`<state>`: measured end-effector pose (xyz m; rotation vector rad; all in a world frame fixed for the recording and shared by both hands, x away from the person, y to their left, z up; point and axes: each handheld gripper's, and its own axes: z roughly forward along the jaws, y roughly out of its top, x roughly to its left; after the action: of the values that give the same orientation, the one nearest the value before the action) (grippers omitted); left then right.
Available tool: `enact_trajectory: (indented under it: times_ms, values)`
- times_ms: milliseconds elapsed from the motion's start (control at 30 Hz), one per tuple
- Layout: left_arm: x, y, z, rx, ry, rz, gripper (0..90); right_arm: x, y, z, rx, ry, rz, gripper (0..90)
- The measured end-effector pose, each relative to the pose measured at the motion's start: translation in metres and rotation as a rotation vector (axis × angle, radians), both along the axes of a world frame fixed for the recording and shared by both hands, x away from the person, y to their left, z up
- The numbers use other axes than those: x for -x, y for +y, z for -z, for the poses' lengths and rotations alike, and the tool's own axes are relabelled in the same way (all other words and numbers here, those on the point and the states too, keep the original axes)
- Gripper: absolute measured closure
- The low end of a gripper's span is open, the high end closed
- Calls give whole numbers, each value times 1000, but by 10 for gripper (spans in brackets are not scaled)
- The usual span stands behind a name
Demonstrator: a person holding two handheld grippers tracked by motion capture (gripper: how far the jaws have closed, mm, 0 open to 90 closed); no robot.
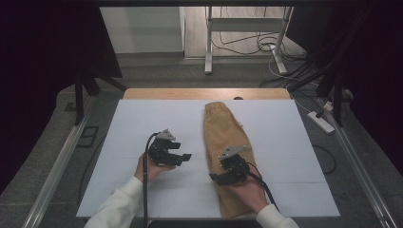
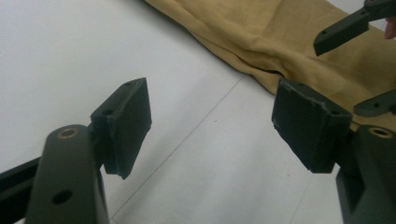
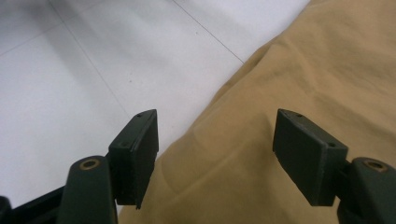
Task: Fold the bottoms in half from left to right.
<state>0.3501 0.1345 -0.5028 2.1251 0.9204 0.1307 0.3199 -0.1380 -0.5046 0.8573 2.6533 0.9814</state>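
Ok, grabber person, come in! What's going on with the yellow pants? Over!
Left gripper open, over bare white table beside the pants. Right gripper open, over the tan pants, not gripping. Pants folded lengthwise, flat. Nothing in the way.

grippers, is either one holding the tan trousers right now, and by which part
Nothing is held. The left gripper is open over the white table cover, beside the tan trousers. The right gripper is open above the trousers' left edge, fingers apart.

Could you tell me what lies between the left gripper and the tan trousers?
Bare white table surface: in the high view nothing lies between the left gripper and the tan trousers.
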Motion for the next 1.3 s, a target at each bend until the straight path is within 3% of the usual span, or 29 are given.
enact_trajectory:
  times_ms: [233,433,633,833,1033,1300]
  values:
    - [0,-1,2,-9,4,2,276,-3,8,10,66,4,-2,286]
    - [0,-1,3,-11,14,4,273,0,12,16,125,-29,-11,282]
    - [0,-2,2,-8,11,4,270,-1,11,16,130,-16,21,289]
    - [0,0,2,-9,9,3,271,-3,10,12,147,-9,30,458]
    - [0,-1,2,-10,8,4,270,-3,8,10,165,-22,26,703]
    - [-1,0,1,-12,6,5,270,-6,3,8,145,-7,30,825]
